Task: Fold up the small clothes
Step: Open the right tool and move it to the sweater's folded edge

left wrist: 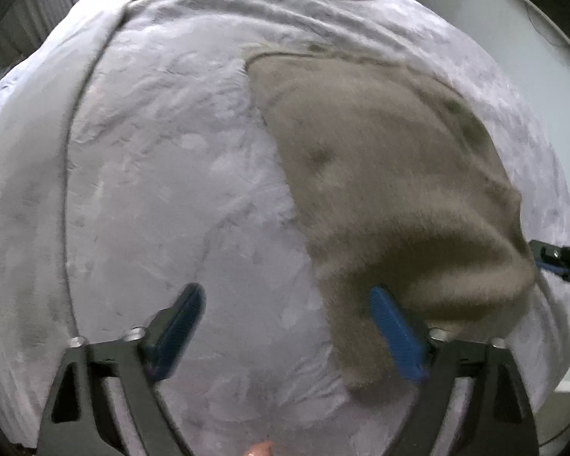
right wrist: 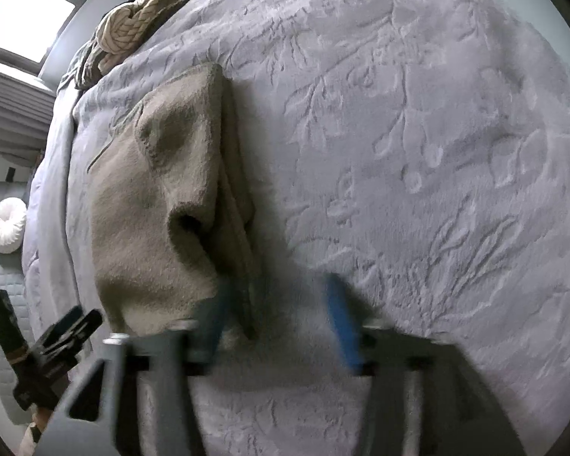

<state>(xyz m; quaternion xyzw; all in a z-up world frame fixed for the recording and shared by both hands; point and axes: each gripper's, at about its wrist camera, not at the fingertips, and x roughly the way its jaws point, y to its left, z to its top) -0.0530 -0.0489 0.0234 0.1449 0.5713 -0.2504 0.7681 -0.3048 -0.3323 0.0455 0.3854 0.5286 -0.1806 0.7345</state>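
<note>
Item: a small tan fleece garment (left wrist: 380, 174) was recorded lying on a grey embossed blanket (left wrist: 152, 190), partly folded, one layer doubled over along an edge.
Surface: the pile was seen to be short and fuzzy, with soft dimples; a rolled lip stood open at the near end (right wrist: 188, 224).
Long axis: it was judged to run from near to far, away from both tools.
Left gripper (left wrist: 288, 334): the jaws were held wide apart, nothing between them; the near hem lay against the right-hand blue pad (left wrist: 395, 338).
Right gripper (right wrist: 281, 323): the jaws were apart and blurred; the folded edge lay beside the left-hand pad (right wrist: 218, 319), though contact could not be told.
Nearer tool: neither was clearly nearer; the near hem lay at both.
Background: a knotted cushion (right wrist: 123, 32) was noted at the far edge.
</note>
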